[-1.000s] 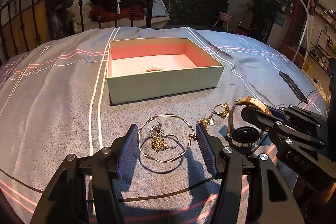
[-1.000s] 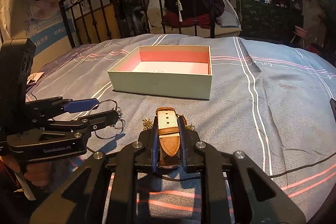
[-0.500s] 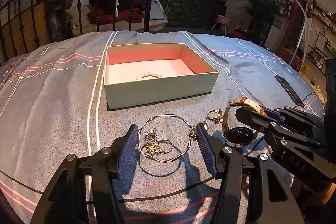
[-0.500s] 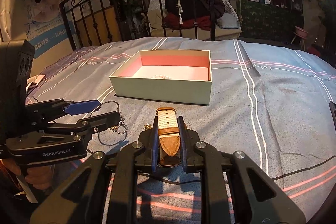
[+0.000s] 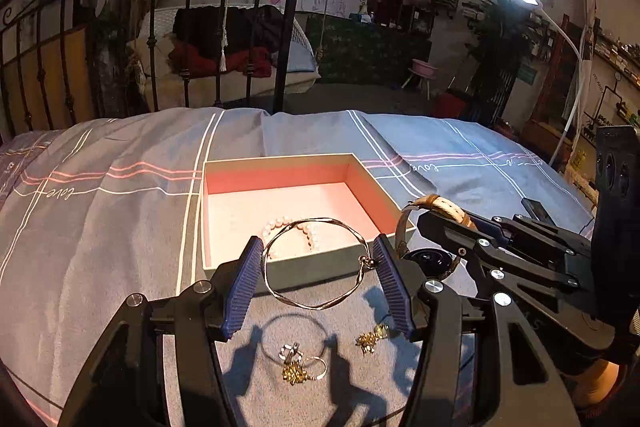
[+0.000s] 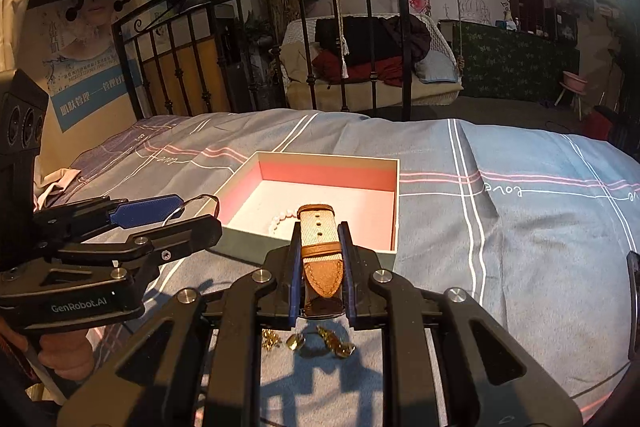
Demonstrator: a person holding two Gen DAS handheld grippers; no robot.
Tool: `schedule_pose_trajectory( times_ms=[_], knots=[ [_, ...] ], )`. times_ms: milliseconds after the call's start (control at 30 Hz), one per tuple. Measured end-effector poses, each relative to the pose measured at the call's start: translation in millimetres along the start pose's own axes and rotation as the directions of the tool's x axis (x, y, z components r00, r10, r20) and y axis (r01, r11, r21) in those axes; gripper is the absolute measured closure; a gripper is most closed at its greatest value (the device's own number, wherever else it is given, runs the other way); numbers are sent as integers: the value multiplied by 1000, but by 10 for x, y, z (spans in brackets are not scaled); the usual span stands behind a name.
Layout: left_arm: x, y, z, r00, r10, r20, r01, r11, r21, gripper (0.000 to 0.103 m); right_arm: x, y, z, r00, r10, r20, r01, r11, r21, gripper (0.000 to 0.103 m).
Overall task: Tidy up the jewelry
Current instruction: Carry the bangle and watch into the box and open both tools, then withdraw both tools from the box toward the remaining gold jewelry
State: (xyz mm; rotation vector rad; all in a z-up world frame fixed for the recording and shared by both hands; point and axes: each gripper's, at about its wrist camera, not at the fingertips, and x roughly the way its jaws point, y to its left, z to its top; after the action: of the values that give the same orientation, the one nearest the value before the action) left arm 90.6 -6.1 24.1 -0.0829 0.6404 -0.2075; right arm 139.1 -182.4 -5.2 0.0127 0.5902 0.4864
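The left gripper [image 5: 316,277] is holding a thin gold bangle [image 5: 314,262] between its blue pads [image 5: 242,285], jaws spread to the bangle's width, the bangle hanging in the air over the near wall of the open box [image 5: 296,269], which is sitting on the striped bedspread [image 5: 100,227]. A pearl bracelet [image 5: 286,231] is lying on the box's pink floor. The right gripper [image 6: 320,267] is pinching a watch [image 6: 320,259] by its tan strap, jaws narrow, holding it up just in front of the box. On the bedspread beneath the left gripper, a ring with gold charms [image 5: 302,367] and a small gold earring [image 5: 370,337] are lying near each other
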Motion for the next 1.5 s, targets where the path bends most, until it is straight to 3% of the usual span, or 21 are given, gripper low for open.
schedule_pose_trajectory(
  times_ms=[367,767,1500],
  knots=[
    [547,190,366,998,51,-40,-54,997,-54,48,499,-65,382,1000,-22,-19,22,999,-32,86],
    [1069,392,253,978,129,-165,-142,987,-70,48,1144,-125,234,984,-76,-160,63,994,-85,86],
    [1266,322,221,961,205,-184,-206,978,16,47,1259,-135,163,974,-116,-193,95,989,-114,85]
  ],
)
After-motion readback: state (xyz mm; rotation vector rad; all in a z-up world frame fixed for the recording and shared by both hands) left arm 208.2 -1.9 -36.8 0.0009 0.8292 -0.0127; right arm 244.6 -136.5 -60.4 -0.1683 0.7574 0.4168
